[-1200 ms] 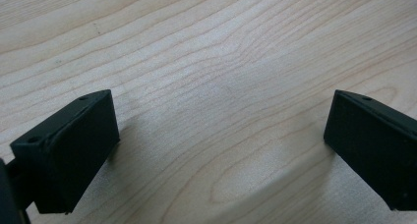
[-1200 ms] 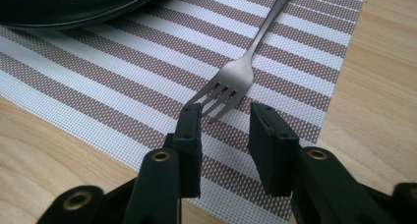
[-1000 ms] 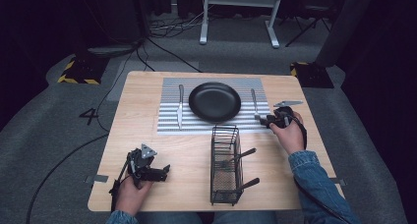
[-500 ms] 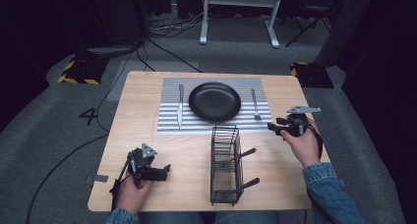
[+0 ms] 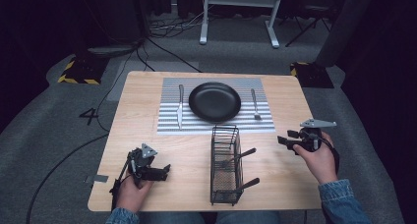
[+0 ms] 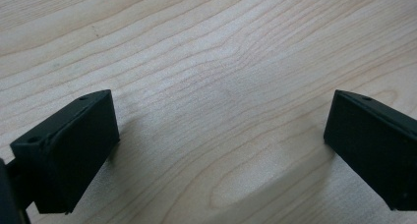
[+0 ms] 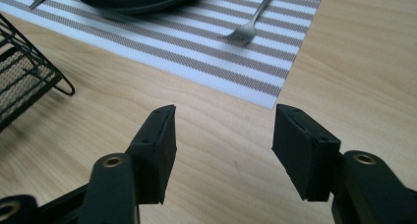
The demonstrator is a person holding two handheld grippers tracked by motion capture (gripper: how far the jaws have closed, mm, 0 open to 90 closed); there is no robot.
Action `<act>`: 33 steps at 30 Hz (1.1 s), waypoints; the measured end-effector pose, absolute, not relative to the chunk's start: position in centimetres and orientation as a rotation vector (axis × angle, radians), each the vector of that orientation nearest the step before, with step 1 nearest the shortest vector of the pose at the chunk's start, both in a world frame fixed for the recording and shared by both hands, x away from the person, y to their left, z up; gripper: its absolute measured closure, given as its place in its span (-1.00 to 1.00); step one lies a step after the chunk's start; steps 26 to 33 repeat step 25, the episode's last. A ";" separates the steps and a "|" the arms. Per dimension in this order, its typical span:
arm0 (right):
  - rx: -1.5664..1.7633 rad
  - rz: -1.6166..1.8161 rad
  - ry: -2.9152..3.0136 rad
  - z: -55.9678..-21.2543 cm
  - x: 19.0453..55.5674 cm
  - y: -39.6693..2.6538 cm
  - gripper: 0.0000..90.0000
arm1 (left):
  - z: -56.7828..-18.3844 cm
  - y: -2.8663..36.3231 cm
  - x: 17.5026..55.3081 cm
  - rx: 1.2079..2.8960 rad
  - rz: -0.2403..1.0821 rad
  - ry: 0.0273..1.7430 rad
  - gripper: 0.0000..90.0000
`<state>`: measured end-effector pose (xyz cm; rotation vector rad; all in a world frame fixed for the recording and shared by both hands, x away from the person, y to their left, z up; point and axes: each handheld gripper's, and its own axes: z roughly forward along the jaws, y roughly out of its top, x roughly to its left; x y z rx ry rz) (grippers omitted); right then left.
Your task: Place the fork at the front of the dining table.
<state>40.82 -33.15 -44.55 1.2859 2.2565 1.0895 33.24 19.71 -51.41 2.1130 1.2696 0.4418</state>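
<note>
Whereas a second ago the right gripper (image 5: 290,141) sat at the fork (image 5: 254,105) on the striped placemat (image 5: 169,121), it has since drawn back toward the person and out to the right edge of the surface (image 5: 290,184). Its jaws have just been opening and now stand wide with nothing between them — the right gripper view (image 7: 223,140) shows bare wood in the gap. The left gripper (image 5: 160,171) has kept its place near the front left corner, its jaws (image 6: 221,145) spread wide over bare wood as well.

The fork lies flat on the right part of the placemat, just beside the black plate (image 5: 215,101). Its long axis runs toward and away from the person, tines at the near end and handle at the far end. In the right gripper view the fork (image 7: 251,22) sits ahead of the jaws, tines toward them, well apart from the pads.

A knife (image 5: 180,105) lies on the other side of the plate, parallel to the fork. Nearer the person stands a black wire basket (image 5: 225,165) — two dark-handled utensils lean out of its right side. Between the right gripper and the fork there is open wood and the placemat's edge.
</note>
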 end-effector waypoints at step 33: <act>1.229 1.018 2.225 -50.8 37.4 -34.7 -0.25 | -51.4 19.7 33.3 2.113 0.443 1.269 -0.99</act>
